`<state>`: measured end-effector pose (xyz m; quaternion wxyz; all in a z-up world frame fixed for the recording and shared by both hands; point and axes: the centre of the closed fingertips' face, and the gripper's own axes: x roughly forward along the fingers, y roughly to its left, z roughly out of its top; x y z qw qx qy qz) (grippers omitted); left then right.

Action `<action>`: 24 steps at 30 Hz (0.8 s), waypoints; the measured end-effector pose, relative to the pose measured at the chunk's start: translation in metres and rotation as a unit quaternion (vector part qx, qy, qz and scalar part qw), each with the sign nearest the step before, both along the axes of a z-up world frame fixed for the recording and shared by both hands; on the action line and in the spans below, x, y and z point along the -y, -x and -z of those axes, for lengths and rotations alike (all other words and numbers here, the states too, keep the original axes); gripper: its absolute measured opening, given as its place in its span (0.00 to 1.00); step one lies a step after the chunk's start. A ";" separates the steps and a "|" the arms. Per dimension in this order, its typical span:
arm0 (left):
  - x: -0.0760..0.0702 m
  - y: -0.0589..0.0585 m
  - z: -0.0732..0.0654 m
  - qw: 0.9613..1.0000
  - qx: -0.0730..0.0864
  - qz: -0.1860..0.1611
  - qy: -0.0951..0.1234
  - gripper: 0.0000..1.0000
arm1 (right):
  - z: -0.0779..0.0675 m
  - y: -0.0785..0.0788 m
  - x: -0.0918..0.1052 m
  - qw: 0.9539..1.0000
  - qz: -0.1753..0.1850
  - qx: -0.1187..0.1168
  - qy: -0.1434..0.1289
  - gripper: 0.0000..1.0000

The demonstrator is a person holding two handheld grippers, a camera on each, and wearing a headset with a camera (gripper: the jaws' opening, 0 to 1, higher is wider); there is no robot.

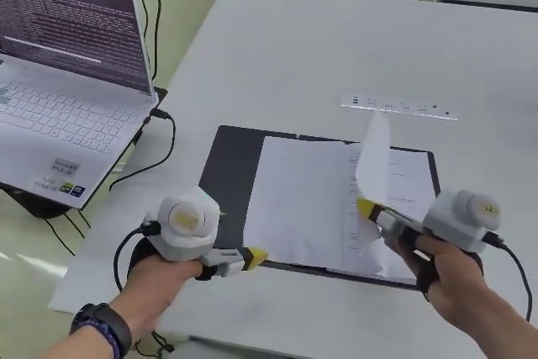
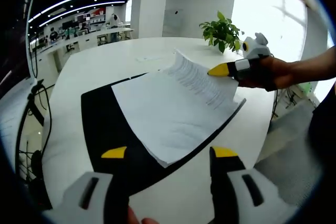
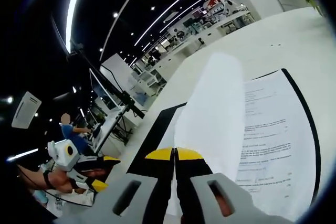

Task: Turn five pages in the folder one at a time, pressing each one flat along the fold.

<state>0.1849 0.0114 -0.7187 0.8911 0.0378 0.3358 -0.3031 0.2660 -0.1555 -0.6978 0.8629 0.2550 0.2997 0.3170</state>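
A black folder (image 1: 229,176) lies open on the white table with white pages (image 1: 298,199) in it. My right gripper (image 1: 367,208) is shut on the near edge of one page (image 1: 374,157), which stands lifted and curled above the right stack. In the right gripper view that page (image 3: 215,108) rises from my closed yellow tips (image 3: 174,155), beside the printed page (image 3: 273,140). My left gripper (image 1: 252,258) hovers open at the folder's near left edge. In the left gripper view its fingertips (image 2: 115,152) frame the folder (image 2: 102,129) and nothing is between them.
An open laptop (image 1: 67,65) stands at the left with black cables (image 1: 160,153) running to the table edge. A white power strip (image 1: 399,108) lies beyond the folder. A potted plant (image 2: 223,30) stands at the far table end. Bare tabletop (image 1: 336,48) stretches behind.
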 end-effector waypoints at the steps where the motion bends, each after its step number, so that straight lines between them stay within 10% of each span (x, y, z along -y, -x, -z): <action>1: -0.002 0.000 -0.001 1.000 0.001 -0.003 0.001 0.61 | -0.001 0.000 -0.005 1.000 -0.003 0.000 -0.002 0.00; 24: -0.023 0.005 -0.006 1.000 0.008 -0.028 0.006 0.62 | 0.000 0.006 -0.074 0.998 -0.053 -0.010 -0.026 0.00</action>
